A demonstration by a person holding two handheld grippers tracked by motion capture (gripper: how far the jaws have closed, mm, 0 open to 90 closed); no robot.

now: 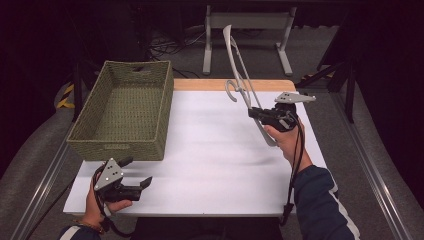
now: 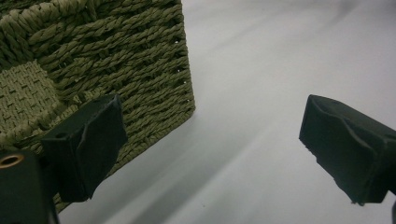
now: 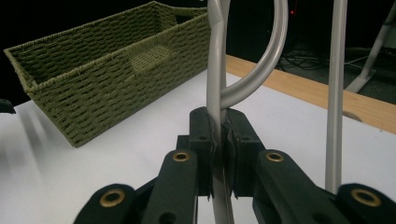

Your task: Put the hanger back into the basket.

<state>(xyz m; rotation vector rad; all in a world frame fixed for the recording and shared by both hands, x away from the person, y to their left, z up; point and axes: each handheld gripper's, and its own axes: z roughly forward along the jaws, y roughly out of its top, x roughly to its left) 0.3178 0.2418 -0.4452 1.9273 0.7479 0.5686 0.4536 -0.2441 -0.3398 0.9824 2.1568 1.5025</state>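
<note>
Grey hanger [image 1: 239, 75] stands clamped between the right claw's [image 1: 255, 113] jaws.

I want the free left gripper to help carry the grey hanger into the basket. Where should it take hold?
Probably the hanger's straight bar, from the basket side: it is thin and bare above the right gripper, which clamps the neck near the hook. The left gripper is open.

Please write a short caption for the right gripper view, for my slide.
The right gripper shut on a grey hanger, with a green woven basket behind on the white table.
</note>
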